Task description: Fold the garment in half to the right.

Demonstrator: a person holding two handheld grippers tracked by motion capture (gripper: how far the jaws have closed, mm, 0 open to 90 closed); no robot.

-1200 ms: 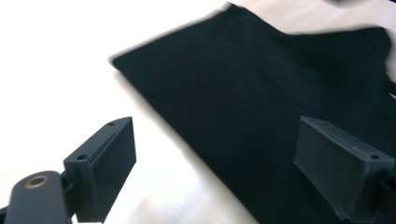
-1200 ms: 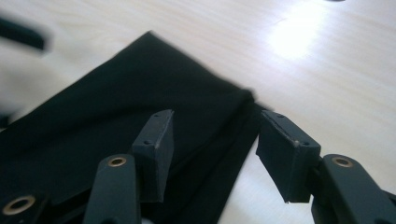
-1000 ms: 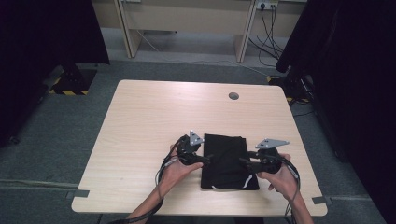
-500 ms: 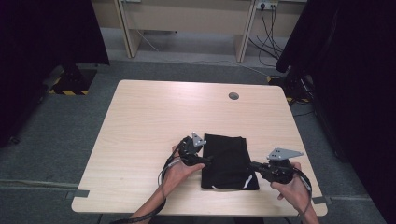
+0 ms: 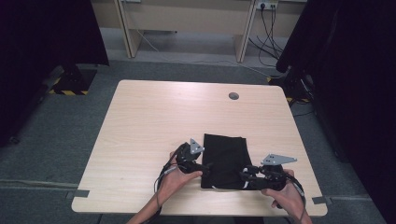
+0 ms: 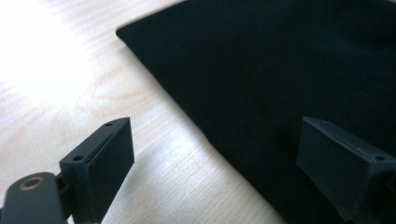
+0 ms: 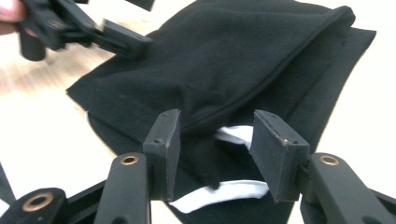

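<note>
High view: one light wood-grain tabletop (image 5: 154,121), rectangular with rounded corners and one round grey cable hole (image 5: 233,96) toward its far edge. One black cloth (image 5: 224,158), folded flat into a rough rectangle, lies on the near half of the tabletop, with the hole well beyond its far edge. I hold two tools: my left hand-held gripper (image 5: 205,165) at the cloth's left edge, my right hand-held gripper (image 5: 243,173) at its near right corner. Each carries one grey three-cornered plate.

Left gripper view: my two black, blocky jaws stand wide apart. The cloth (image 6: 280,84), matte and soft, runs its straight left edge between them; one jaw is over bare wood, the other over the cloth. Neither pad presses on it.

Right gripper view: my two jaws stand partly apart, having just been opening, with the cloth's near edge (image 7: 233,70) between them but not pinched. The cloth shows stacked folded layers with a rounded fold, and two white strips (image 7: 219,193) peek out at its near edge. My left hand-held gripper (image 7: 135,44) reaches over the cloth's far left corner.
</note>
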